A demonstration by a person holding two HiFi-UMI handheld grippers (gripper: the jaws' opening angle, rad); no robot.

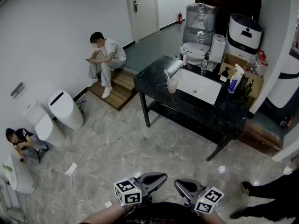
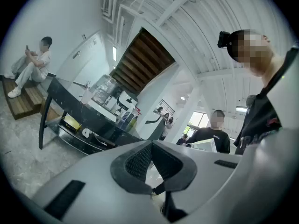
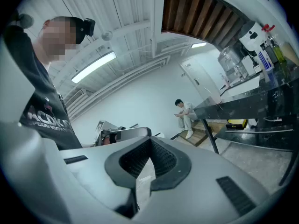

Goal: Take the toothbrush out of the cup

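Across the grey stone-tiled floor (image 1: 117, 143), well apart from both grippers, a black marble-topped table (image 1: 154, 80) holds a white rectangular sink (image 1: 198, 85). The left gripper (image 1: 161, 176) and right gripper (image 1: 181, 185) both have their jaws pressed together on nothing. Just left of the sink stands a translucent pinkish cup (image 1: 172, 86), with a pale slim toothbrush (image 1: 167, 74) leaning out of it.

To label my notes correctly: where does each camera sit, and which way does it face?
Head view: on the person's head, looking steeply down at grey floor and the black table with a white sink; forearms, left gripper and right gripper show.
Left gripper view: on that gripper, tilted up past its shut jaws; holder's torso shows.
Right gripper view: likewise.
All share the table.
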